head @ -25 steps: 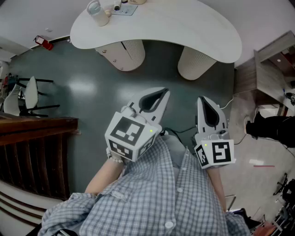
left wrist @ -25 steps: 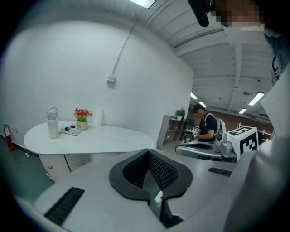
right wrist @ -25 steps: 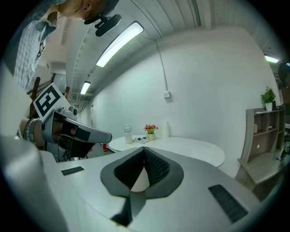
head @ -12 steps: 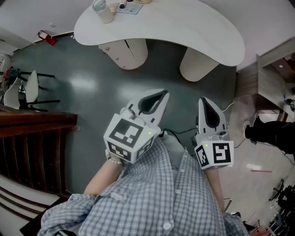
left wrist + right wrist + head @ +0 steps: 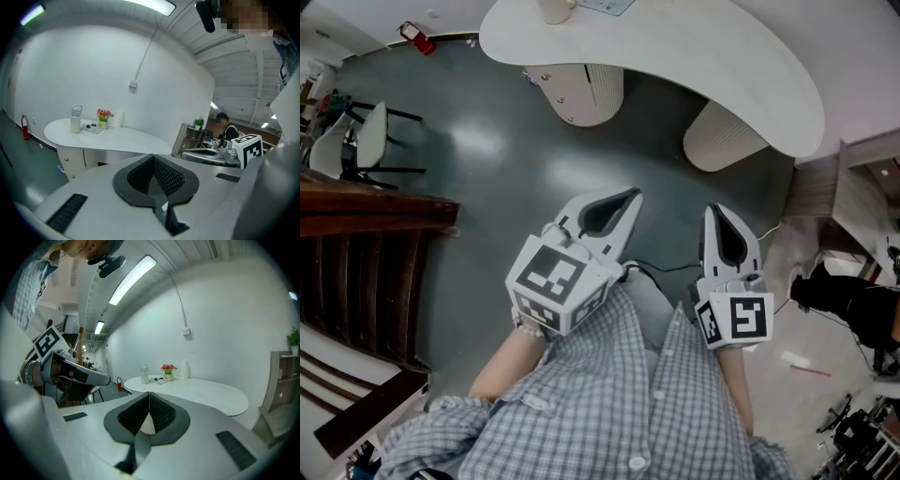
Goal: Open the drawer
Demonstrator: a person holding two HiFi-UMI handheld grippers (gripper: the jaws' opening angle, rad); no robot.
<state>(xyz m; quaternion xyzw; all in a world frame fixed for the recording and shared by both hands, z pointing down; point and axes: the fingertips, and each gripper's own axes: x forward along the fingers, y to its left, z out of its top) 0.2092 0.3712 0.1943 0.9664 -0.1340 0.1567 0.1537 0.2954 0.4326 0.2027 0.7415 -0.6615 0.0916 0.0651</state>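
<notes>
left tongs (image 5: 630, 194) closed tip to tip, nothing between; right tongs (image 5: 712, 210) closed too, holding nothing.

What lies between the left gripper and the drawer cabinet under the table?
Only bare floor, as the head view shows; the left gripper and the drawer cabinet are clearly apart.

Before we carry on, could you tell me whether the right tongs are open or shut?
Shut: the right tongs meet at the tips, nothing between them.
</notes>
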